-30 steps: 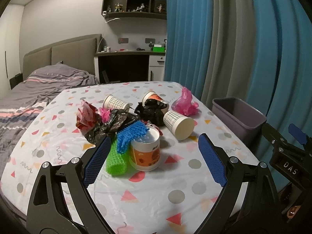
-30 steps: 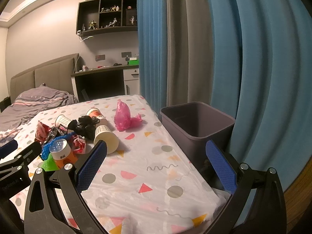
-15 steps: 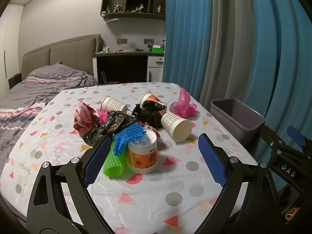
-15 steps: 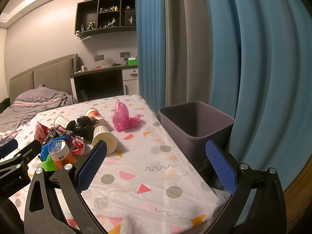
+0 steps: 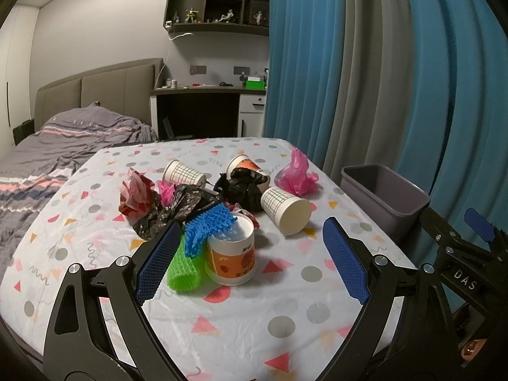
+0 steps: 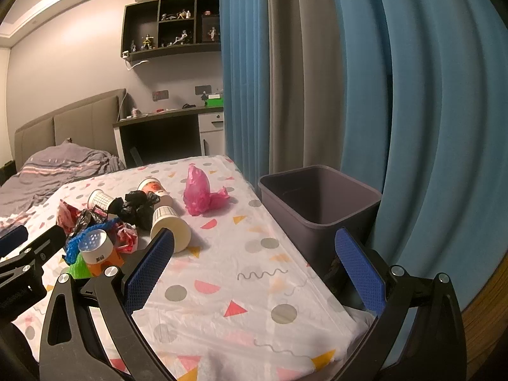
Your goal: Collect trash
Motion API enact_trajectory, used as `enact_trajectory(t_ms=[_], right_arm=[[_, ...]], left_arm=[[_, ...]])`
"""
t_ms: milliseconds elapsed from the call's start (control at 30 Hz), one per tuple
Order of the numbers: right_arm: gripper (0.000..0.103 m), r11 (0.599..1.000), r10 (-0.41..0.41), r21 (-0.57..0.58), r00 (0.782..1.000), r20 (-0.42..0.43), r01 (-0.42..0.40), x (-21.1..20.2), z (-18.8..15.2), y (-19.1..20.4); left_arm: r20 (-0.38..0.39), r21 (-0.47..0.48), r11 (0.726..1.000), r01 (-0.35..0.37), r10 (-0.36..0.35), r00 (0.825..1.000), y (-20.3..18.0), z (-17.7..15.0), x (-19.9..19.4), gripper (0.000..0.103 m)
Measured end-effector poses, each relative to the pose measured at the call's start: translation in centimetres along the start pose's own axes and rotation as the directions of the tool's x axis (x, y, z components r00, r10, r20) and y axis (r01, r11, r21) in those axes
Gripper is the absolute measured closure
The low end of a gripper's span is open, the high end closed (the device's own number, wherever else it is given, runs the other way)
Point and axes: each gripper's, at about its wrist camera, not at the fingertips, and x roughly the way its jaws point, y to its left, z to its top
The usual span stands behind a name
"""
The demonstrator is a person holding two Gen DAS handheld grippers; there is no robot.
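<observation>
A pile of trash lies on the patterned tablecloth (image 5: 241,311): an orange-and-white tub (image 5: 230,250), blue netting (image 5: 208,225), green netting (image 5: 184,268), black bags (image 5: 244,187), red wrapper (image 5: 136,190), a pink bag (image 5: 295,174) and three paper cups, one nearest (image 5: 285,209). A grey bin (image 6: 320,203) stands off the table's right edge. My left gripper (image 5: 250,260) is open and empty, just short of the tub. My right gripper (image 6: 254,270) is open and empty over the table's near right part, beside the bin.
A bed (image 5: 63,146) lies to the left and a desk (image 5: 203,111) stands behind the table. Blue and grey curtains (image 6: 349,79) hang close behind the bin. The right gripper's body shows at the right edge of the left wrist view (image 5: 460,254).
Both views have drifted slightly back and up from the pile. Both grippers stay open and empty. No trash has moved.
</observation>
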Motion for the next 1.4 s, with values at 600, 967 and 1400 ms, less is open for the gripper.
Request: enact_trajectory(t_ms=[600, 967, 1400], right_arm=[[0.005, 1.0, -0.001, 0.001, 1.0, 0.001, 0.001, 0.02, -0.02, -0.09], [0.005, 1.0, 0.002, 0.004, 1.0, 0.0, -0.002, 0.06, 0.0, -0.19], [0.005, 1.0, -0.01, 0.024, 1.0, -0.003, 0.01, 0.72, -0.25, -0.85]], left_arm=[[0.004, -0.001, 1.0, 0.004, -0.004, 1.0, -0.14, 0.11, 0.2, 0.013], [0.006, -0.002, 1.0, 0.014, -0.014, 1.0, -0.62, 0.09, 0.69, 0.013], [0.014, 0.001, 0.999, 0.033, -0.034, 0.999, -0.54, -0.36, 0.6, 0.013]])
